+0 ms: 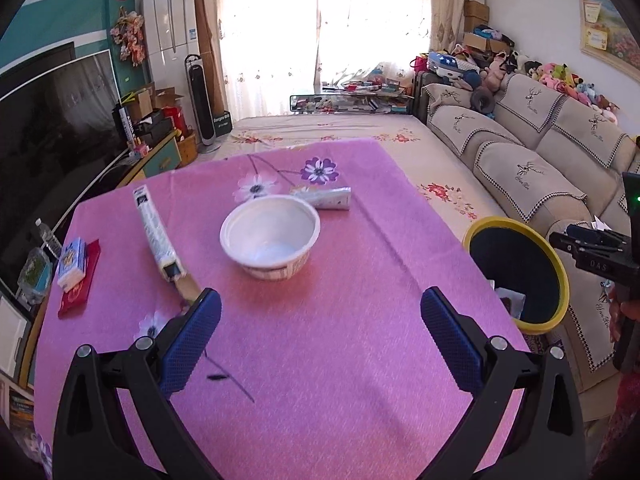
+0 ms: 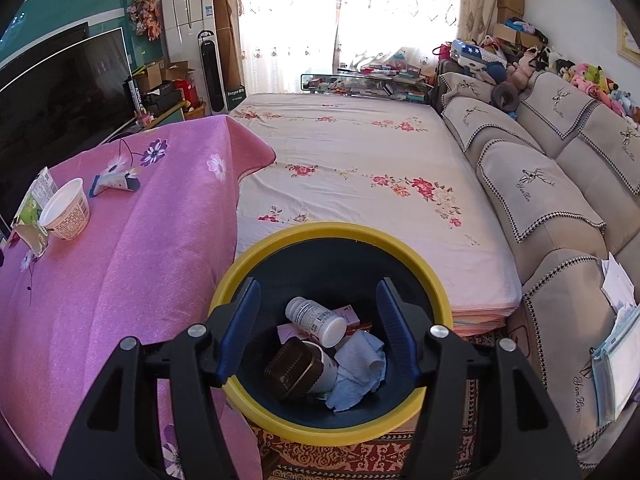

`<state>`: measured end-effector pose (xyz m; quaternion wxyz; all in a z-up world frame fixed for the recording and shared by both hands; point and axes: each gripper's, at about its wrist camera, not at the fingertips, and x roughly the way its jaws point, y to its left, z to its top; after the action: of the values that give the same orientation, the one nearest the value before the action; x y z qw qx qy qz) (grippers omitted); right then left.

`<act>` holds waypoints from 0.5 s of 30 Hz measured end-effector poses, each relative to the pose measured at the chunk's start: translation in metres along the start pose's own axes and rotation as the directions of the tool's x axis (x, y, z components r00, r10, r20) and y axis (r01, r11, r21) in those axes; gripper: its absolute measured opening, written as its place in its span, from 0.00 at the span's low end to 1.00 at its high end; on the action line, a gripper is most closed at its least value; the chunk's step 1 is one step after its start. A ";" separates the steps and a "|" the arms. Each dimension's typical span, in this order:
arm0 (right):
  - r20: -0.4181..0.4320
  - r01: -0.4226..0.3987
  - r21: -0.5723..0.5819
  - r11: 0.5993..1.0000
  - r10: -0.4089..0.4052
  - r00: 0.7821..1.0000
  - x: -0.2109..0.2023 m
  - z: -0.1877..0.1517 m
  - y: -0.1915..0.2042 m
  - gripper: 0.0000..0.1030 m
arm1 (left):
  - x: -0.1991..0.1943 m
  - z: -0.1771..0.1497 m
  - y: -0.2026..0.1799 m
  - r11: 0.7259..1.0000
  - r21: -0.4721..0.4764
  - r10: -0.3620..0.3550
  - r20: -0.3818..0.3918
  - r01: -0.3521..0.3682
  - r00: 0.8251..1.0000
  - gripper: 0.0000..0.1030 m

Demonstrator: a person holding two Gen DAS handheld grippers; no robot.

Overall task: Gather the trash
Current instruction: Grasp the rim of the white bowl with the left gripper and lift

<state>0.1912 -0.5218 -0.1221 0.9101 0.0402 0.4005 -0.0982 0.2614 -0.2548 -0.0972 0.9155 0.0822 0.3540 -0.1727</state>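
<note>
A white paper bowl (image 1: 270, 237) stands on the pink tablecloth (image 1: 320, 360). A long flattened carton (image 1: 157, 234) lies left of it and a squeezed tube (image 1: 326, 198) behind it. My left gripper (image 1: 320, 332) is open and empty, just short of the bowl. A yellow-rimmed trash bin (image 1: 520, 272) stands right of the table. My right gripper (image 2: 318, 328) is open and empty above the bin (image 2: 256, 256), which holds a white pill bottle (image 2: 316, 320), a brown-lidded jar (image 2: 294, 368) and blue tissue (image 2: 356, 368). The bowl (image 2: 66, 210), carton (image 2: 32, 212) and tube (image 2: 116, 182) show at far left.
A tissue pack (image 1: 72, 264) on a red packet (image 1: 78, 292) lies at the table's left edge. A TV (image 1: 48, 128) stands left. A flowered bed sheet (image 2: 352, 168) lies beyond the table, a beige sofa (image 2: 560, 184) right.
</note>
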 end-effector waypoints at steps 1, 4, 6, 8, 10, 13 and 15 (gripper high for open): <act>-0.003 0.000 -0.001 1.000 0.000 1.000 0.001 0.000 0.001 0.56 | 0.007 0.007 -0.001 1.000 0.007 0.001 0.001 -0.001 1.000 0.95; -0.014 -0.003 -0.005 1.000 0.003 1.000 0.004 0.000 0.003 0.56 | 0.032 0.027 -0.001 1.000 0.002 -0.010 -0.014 0.010 1.000 0.95; -0.023 -0.002 -0.012 1.000 0.001 1.000 0.007 -0.001 0.004 0.56 | 0.050 0.037 0.002 1.000 0.003 -0.003 -0.032 0.003 0.999 0.95; -0.030 -0.001 -0.014 1.000 0.001 1.000 0.009 -0.003 0.002 0.56 | 0.067 0.043 0.005 1.000 0.004 0.012 -0.050 -0.012 0.999 0.95; -0.035 -0.001 -0.014 1.000 0.000 0.999 0.012 -0.002 0.001 0.56 | 0.082 0.048 0.008 1.000 0.001 0.024 -0.066 -0.024 0.998 0.95; -0.039 -0.004 -0.013 1.000 0.003 0.999 0.014 -0.002 -0.001 0.56 | 0.102 0.052 0.014 0.999 -0.018 0.038 -0.092 -0.040 0.995 0.95; -0.041 -0.008 -0.012 1.000 0.007 0.999 0.017 -0.002 -0.001 0.56 | 0.113 0.054 0.016 0.998 -0.028 0.052 -0.105 -0.056 0.993 0.94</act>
<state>0.2005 -0.5252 -0.1361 0.9023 0.0383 0.4195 -0.0915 0.3783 -0.2840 -0.1336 0.9012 0.0864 0.4017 -0.1378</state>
